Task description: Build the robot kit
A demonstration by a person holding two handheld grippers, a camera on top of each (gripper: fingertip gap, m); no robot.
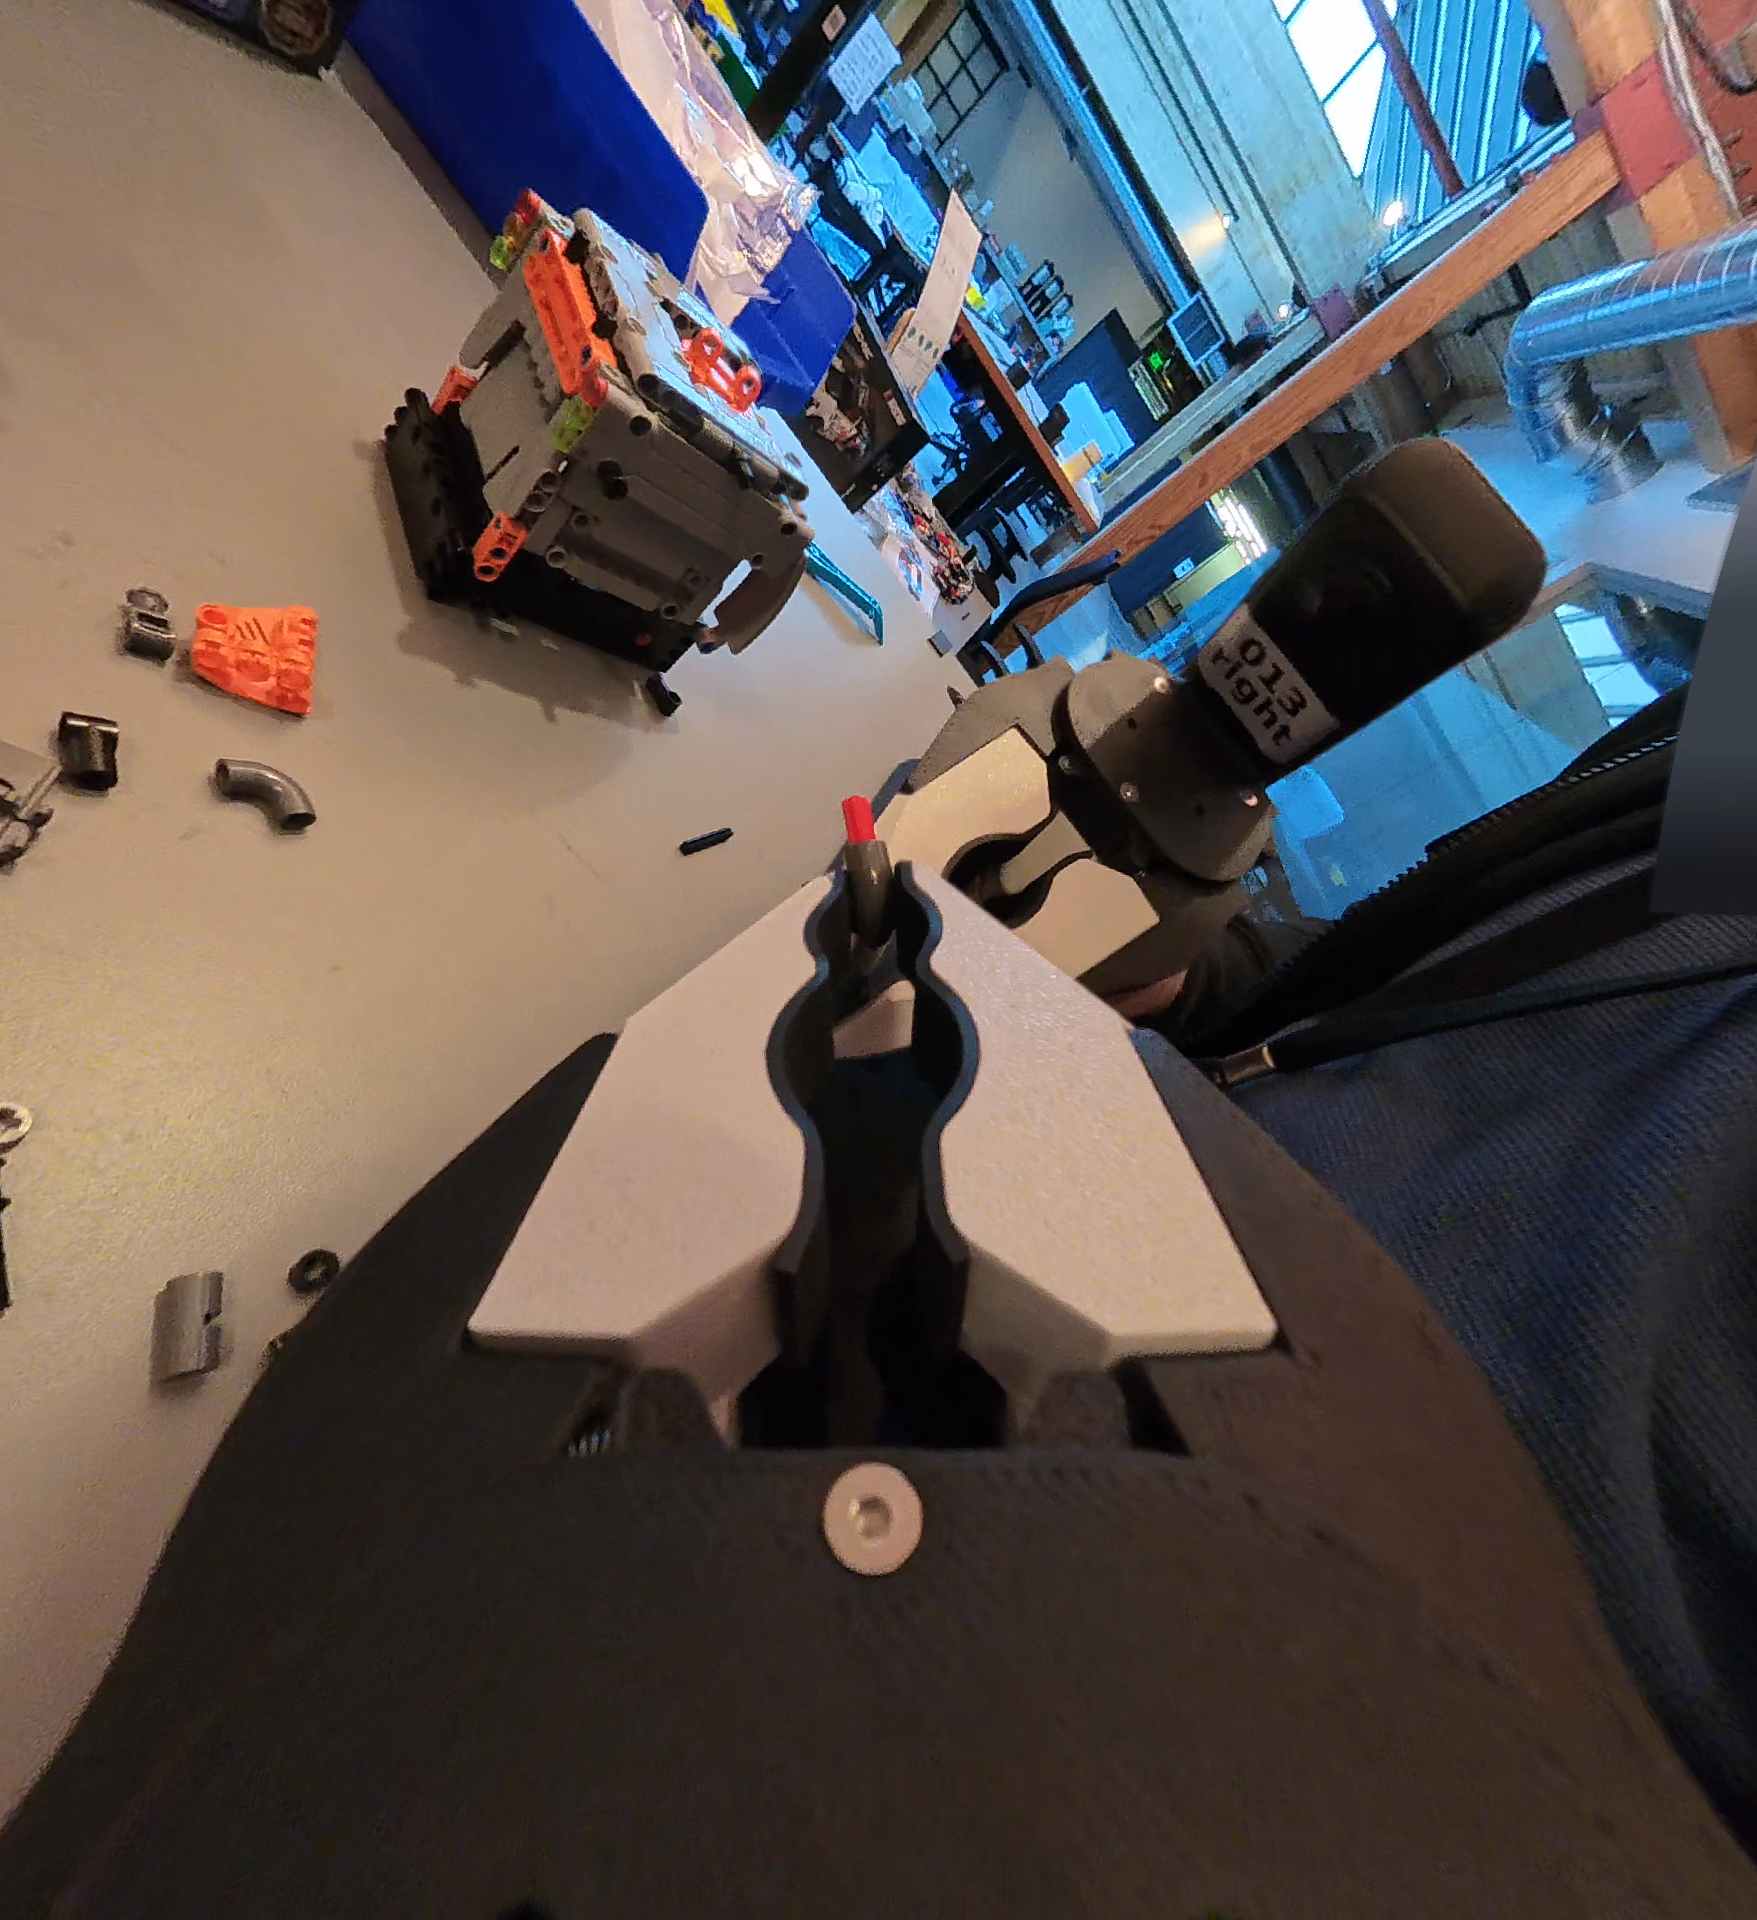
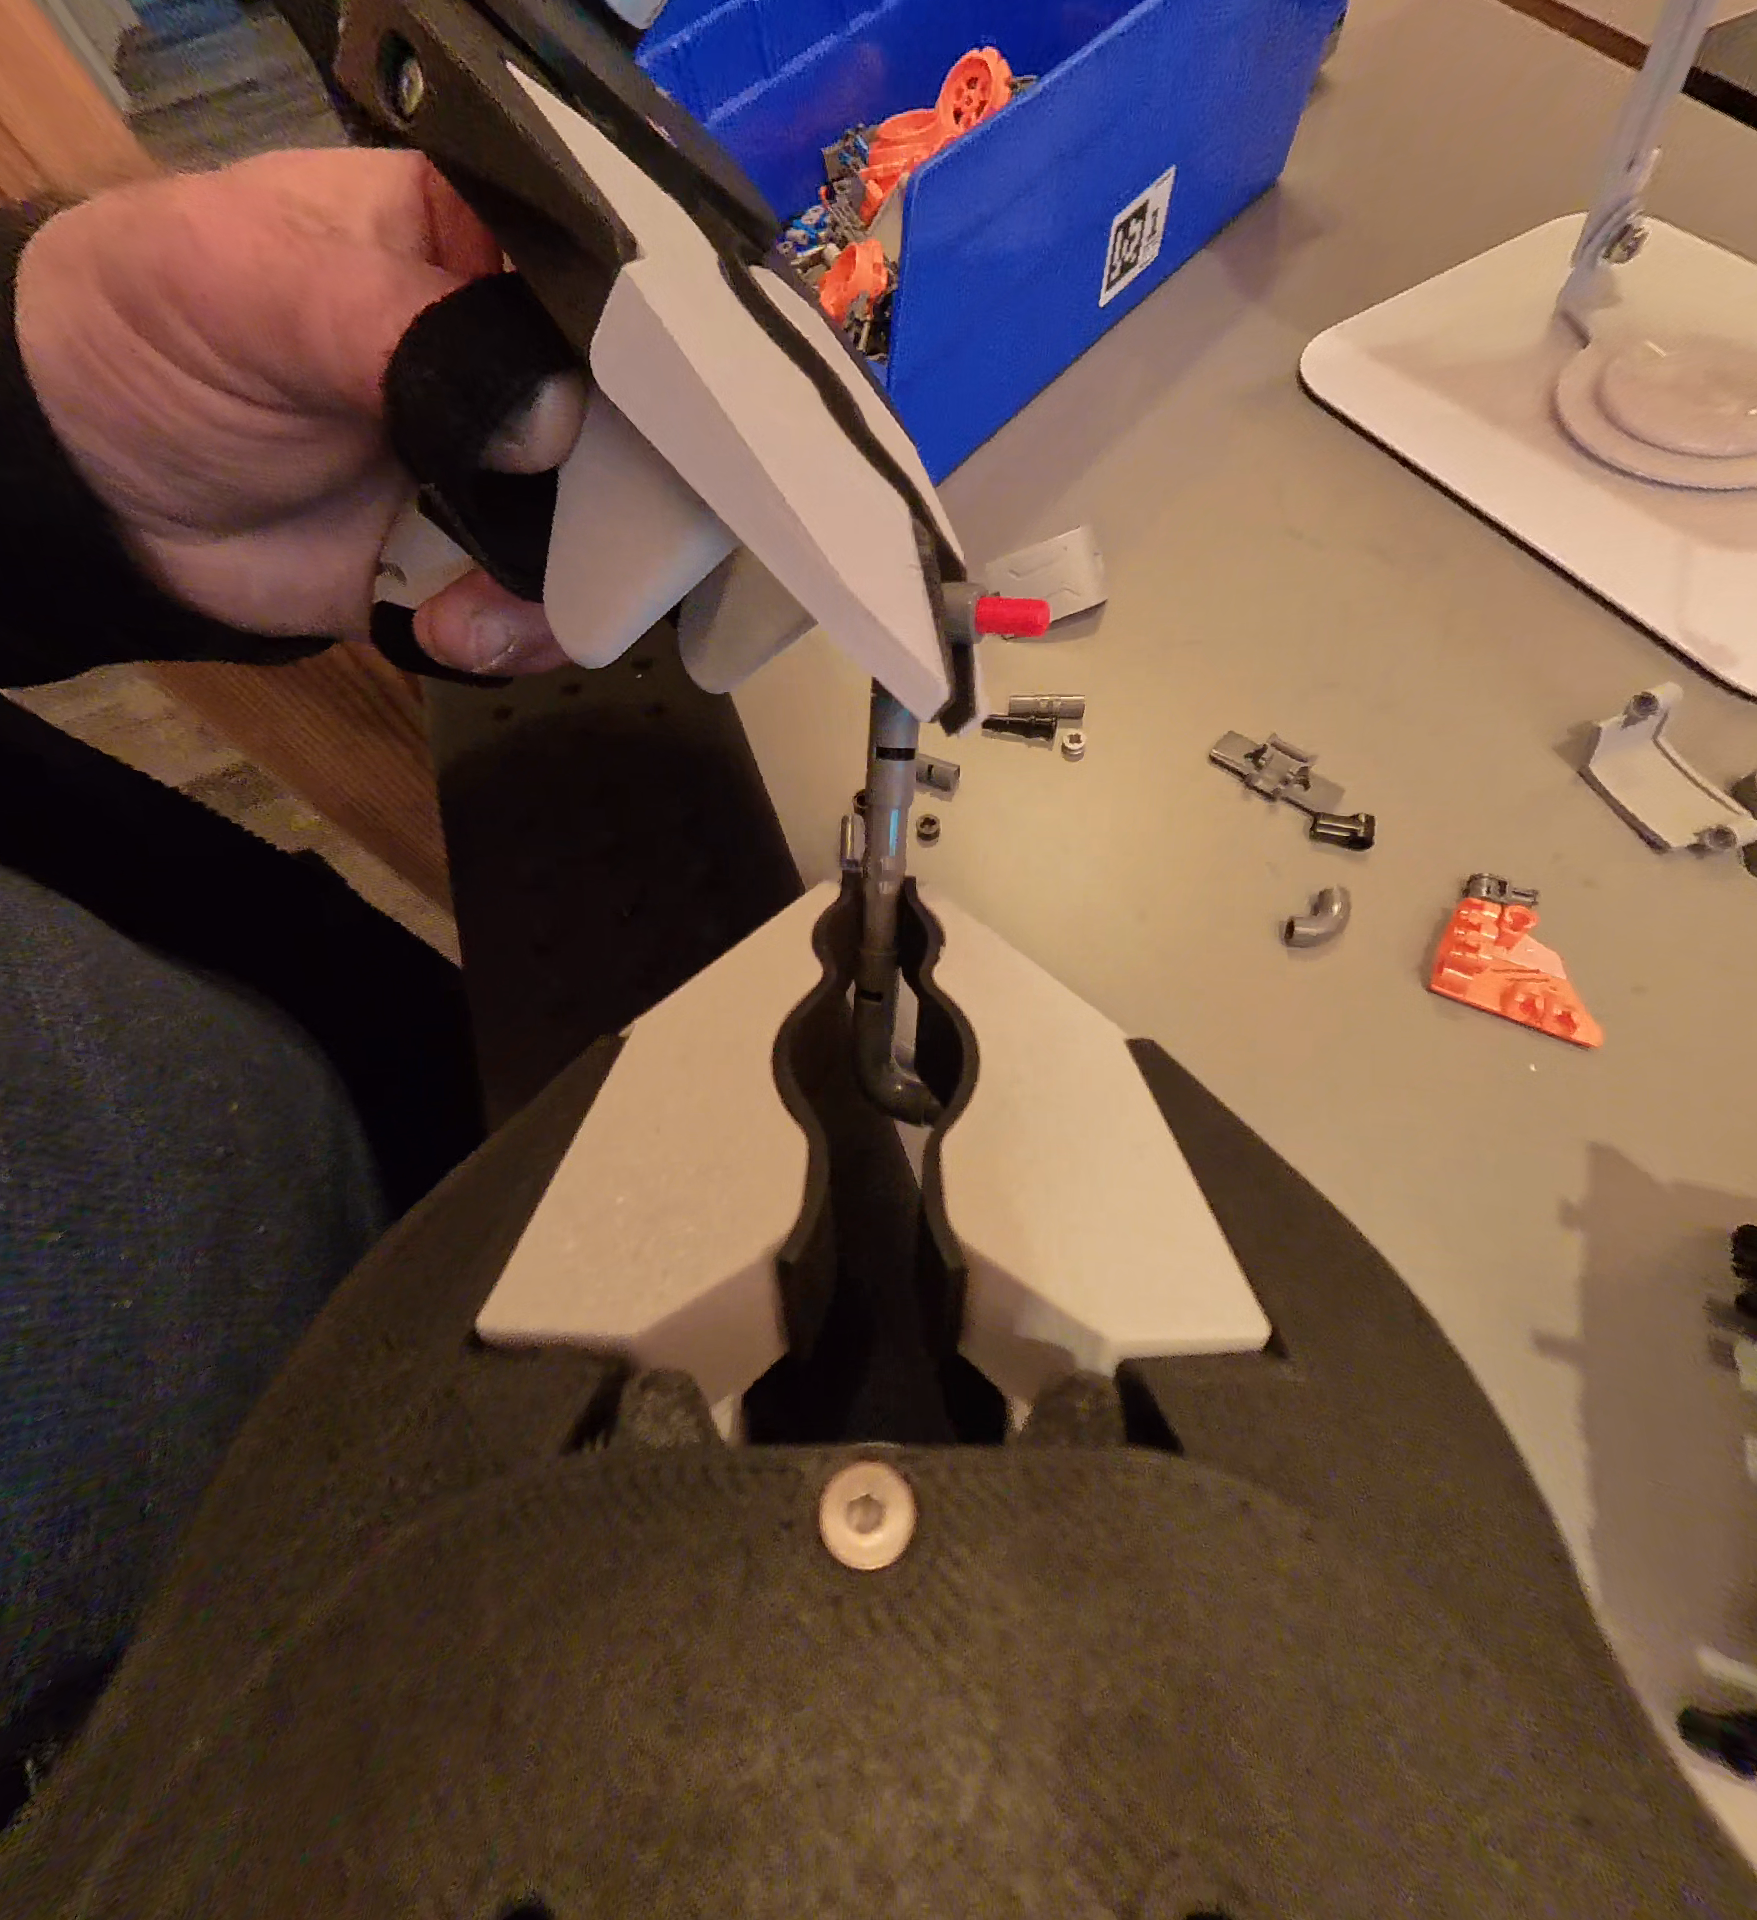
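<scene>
Two claws pinching one grey rod above a parts-strewn surface

The left claw point(image 1: 869, 904) is closing its tips on a thin grey rod point(image 1: 866, 873) tipped with a red peg point(image 1: 856, 819); the right claw point(image 2: 879, 914) is gripping the same rod point(image 2: 886, 790) lower down, where its elbow end is curving between the fingers.

Writing: a white tag with dark print is wrapping the handle of the right claw point(image 1: 1061, 800) at 2 o'clock in the left wrist view, and a square black-and-white marker sticker point(image 2: 1136, 237) is sitting on the blue bin point(image 2: 1019, 239) in the right wrist view; neither is being read out here.

Only the left wrist view is showing the grey-and-orange brick assembly point(image 1: 593, 447) at 11 o'clock, with an orange panel point(image 1: 256, 657) and a grey elbow pipe point(image 1: 266, 795) at 9 o'clock on the grey surface point(image 1: 230, 987).

Only the right wrist view is showing the person's hand point(image 2: 230, 416) holding the left claw point(image 2: 957, 665) at 10 o'clock, orange wheels point(image 2: 915, 125) inside the bin at 12 o'clock, and a white stand base point(image 2: 1539, 499) at 2 o'clock
</scene>
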